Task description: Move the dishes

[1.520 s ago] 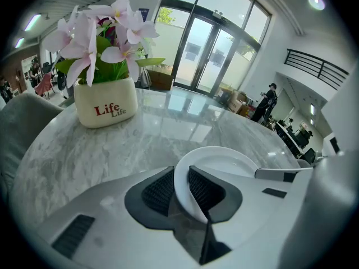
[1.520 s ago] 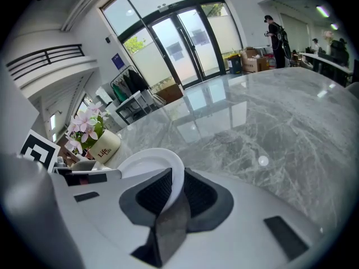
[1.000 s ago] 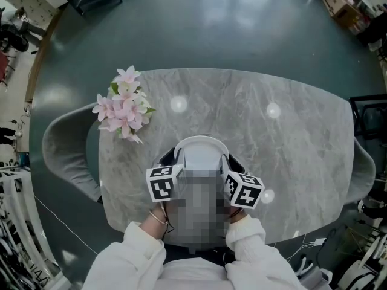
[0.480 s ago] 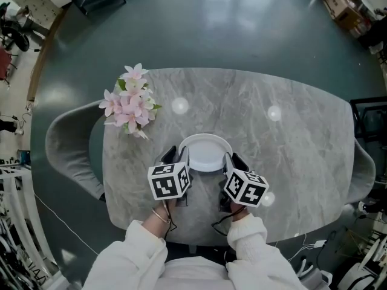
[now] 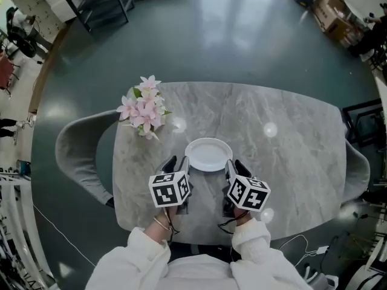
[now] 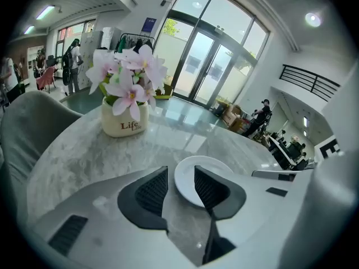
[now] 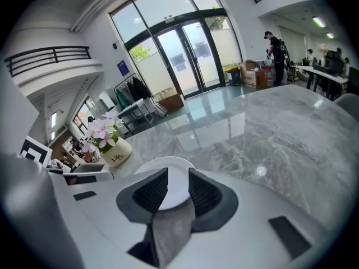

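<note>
My left fingers (image 6: pixel 151 192), right fingers (image 7: pixel 150 194) just opened, apart, nothing between; white plate (image 5: pixel 208 154) sits ahead on surface (image 5: pixel 290 156). I should back straight off, clear of rim.

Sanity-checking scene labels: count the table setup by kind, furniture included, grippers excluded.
white plate: 1
flower pot: 1
marble table: 1
grey chairs, one at the table's left end, one at its right end: 2
Total: 5
</note>
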Demonstrator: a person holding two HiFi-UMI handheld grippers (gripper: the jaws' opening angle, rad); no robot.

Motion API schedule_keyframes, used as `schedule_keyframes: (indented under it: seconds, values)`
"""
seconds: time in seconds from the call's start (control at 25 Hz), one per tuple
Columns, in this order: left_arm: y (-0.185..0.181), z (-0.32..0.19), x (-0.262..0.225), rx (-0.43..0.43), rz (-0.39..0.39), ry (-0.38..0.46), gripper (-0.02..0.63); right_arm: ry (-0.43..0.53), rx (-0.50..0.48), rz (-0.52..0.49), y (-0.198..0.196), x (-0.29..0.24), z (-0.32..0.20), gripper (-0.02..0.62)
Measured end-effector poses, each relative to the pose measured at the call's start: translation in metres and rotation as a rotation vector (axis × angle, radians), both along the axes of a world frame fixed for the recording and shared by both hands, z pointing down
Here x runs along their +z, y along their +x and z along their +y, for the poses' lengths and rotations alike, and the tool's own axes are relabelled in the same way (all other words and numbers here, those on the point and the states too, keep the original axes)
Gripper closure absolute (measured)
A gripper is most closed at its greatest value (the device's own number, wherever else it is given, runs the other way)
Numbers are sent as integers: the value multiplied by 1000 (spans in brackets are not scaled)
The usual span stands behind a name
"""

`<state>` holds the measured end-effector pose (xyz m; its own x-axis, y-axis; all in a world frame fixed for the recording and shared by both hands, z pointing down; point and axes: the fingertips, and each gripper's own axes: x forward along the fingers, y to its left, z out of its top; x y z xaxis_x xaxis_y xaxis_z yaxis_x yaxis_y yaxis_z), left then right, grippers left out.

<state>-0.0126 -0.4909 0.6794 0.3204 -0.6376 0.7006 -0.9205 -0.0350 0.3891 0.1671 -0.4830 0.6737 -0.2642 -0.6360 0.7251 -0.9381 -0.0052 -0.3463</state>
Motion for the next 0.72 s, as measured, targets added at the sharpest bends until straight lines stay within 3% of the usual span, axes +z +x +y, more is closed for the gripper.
schedule_keyframes:
  seconds: [0.28, 0.72]
  values:
    - [-7, 33, -53, 3, 31, 88, 477, 75, -7, 19, -13, -49, 33, 433]
    - [-10, 100, -119, 100, 72, 219, 492, 179, 9, 29, -32, -106, 109, 493]
